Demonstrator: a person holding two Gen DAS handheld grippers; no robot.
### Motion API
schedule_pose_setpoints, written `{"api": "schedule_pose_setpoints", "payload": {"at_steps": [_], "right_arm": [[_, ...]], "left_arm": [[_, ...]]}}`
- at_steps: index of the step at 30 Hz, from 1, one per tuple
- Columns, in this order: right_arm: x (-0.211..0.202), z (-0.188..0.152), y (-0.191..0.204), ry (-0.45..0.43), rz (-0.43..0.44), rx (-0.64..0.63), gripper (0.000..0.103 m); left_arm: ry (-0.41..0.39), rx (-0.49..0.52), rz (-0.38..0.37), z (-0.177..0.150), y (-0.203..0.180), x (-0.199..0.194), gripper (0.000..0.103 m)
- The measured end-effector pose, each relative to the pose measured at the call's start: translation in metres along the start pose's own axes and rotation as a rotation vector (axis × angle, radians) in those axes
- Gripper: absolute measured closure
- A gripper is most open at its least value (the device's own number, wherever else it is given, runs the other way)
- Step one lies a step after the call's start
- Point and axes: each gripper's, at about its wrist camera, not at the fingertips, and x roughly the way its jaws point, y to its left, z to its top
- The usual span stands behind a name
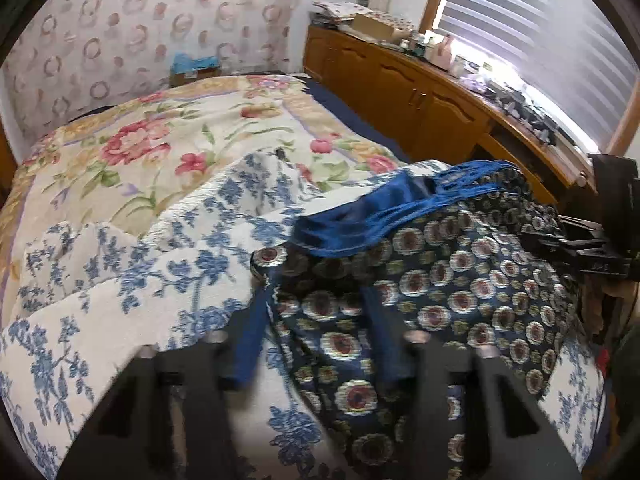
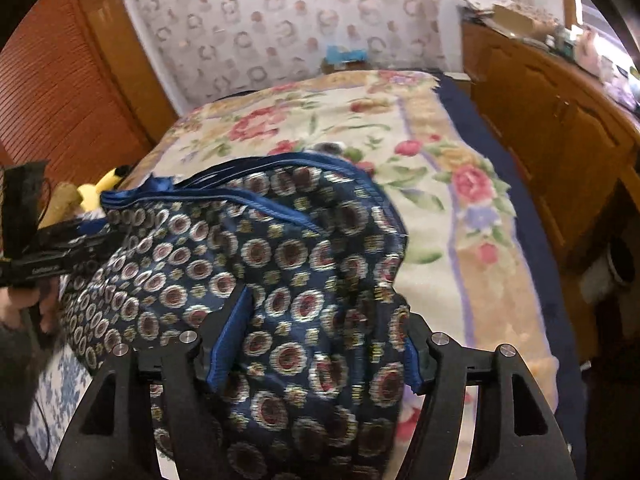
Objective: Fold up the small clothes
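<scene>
A small navy garment (image 1: 440, 272) with round medallion print and blue satin lining lies on the bed; it also shows in the right wrist view (image 2: 280, 264). My left gripper (image 1: 316, 340) is open, its fingers (image 1: 248, 344) wide apart over the garment's near left edge. My right gripper (image 2: 316, 340) is open too, its fingers (image 2: 228, 336) spread on either side of a bunched part of the cloth. The right gripper shows at the right edge of the left view (image 1: 580, 248). The left gripper shows at the left edge of the right view (image 2: 48, 256).
The bed carries a blue-and-white floral quilt (image 1: 120, 272) and a cream flowered blanket (image 1: 180, 140). A wooden cabinet (image 1: 420, 96) with clutter stands along the right under a window. A yellow soft toy (image 2: 100, 192) lies at the left by a wooden louvred door (image 2: 60, 88).
</scene>
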Motion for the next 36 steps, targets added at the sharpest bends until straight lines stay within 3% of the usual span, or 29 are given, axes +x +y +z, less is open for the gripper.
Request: {"api": "schedule_pose_setpoints", "payload": {"at_steps": [4,7,8,12,23,28,36], "right_arm": [[-0.001,-0.003,0.004,-0.011,-0.023,-0.015,0.055],[-0.004,-0.005,0.001,-0.030,-0.026,-0.009,0.069],[-0.006,-0.005,0.002,-0.028,-0.002,-0.008,0.079],[-0.008,-0.007,0.013,-0.026,-0.015,-0.059,0.090],[-0.057,0.000,0.048,-0.174,-0.050,-0.141,0.094],[-0.079,0.011,0.083,-0.245,-0.041,-0.214,0.094],[-0.085,0.035,0.157,-0.300,0.035,-0.340,0.094]], "left_arm": [[0.008,-0.026,-0.035,0.004,0.003,0.001,0.073],[0.011,-0.045,-0.064,0.007,0.006,0.003,0.079],[0.012,-0.047,-0.070,0.008,0.006,0.003,0.085],[-0.003,-0.034,-0.083,0.008,-0.001,-0.003,0.100],[-0.197,-0.004,-0.154,0.002,-0.025,-0.100,0.101],[-0.274,0.018,-0.110,-0.008,-0.026,-0.146,0.101],[-0.374,-0.016,-0.002,-0.043,0.011,-0.224,0.101]]}}
